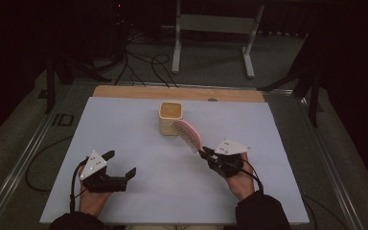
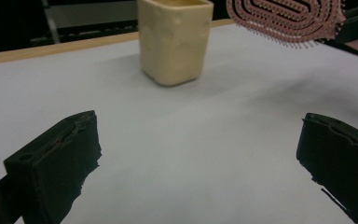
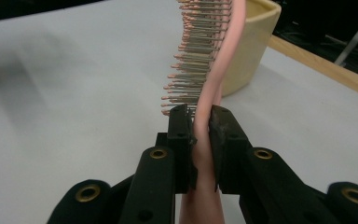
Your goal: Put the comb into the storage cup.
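A pink hairbrush [image 1: 188, 134] is lifted off the table, its bristled head [image 2: 286, 18] beside a cream square cup [image 1: 170, 117]. My right gripper [image 1: 204, 153] is shut on the brush handle [image 3: 204, 154], both pads pressing its pink stem, bristles facing left in the right gripper view. The cup [image 3: 251, 46] stands just behind the brush head there. My left gripper [image 1: 120, 164] hovers over the table's near left, jaws wide open with nothing between them. In the left gripper view the cup [image 2: 175, 39] stands ahead, upright and apart from the jaws.
A white sheet [image 1: 139, 143] covers the table, with a wooden strip [image 1: 124, 92] along its far edge. Beyond it, a white metal stand [image 1: 215, 33] and black cables [image 1: 143, 62] lie on the floor. Dark tripod legs [image 1: 311, 91] rise at the far right.
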`<state>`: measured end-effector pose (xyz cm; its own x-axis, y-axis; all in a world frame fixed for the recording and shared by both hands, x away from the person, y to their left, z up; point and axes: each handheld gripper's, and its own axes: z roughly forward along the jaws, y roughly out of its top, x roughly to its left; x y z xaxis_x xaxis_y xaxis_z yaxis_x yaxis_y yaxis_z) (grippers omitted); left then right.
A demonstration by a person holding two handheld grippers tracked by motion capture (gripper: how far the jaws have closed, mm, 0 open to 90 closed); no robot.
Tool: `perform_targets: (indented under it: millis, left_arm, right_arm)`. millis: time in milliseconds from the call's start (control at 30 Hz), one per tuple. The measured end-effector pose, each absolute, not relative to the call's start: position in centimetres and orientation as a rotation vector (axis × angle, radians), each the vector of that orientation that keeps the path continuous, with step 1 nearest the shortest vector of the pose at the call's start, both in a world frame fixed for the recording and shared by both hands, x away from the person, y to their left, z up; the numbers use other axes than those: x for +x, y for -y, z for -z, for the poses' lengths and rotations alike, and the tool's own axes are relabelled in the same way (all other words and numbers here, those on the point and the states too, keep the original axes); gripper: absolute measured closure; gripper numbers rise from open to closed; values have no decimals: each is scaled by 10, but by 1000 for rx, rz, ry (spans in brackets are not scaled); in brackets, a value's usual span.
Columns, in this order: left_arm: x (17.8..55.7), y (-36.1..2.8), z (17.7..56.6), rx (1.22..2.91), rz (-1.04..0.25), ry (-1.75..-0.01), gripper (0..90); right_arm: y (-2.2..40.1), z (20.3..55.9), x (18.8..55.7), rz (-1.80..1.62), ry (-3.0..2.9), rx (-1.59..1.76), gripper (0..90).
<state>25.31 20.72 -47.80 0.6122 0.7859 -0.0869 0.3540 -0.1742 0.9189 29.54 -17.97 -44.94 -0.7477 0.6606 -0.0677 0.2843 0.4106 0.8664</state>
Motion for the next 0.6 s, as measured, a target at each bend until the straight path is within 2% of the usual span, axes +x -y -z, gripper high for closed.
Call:
perform_targets:
  millis: [600]
  left_arm:
    - [297, -151, 454, 1804, -360, -780, 3]
  right_arm:
    - [185, 431, 288, -1437, -2211, 780, 799]
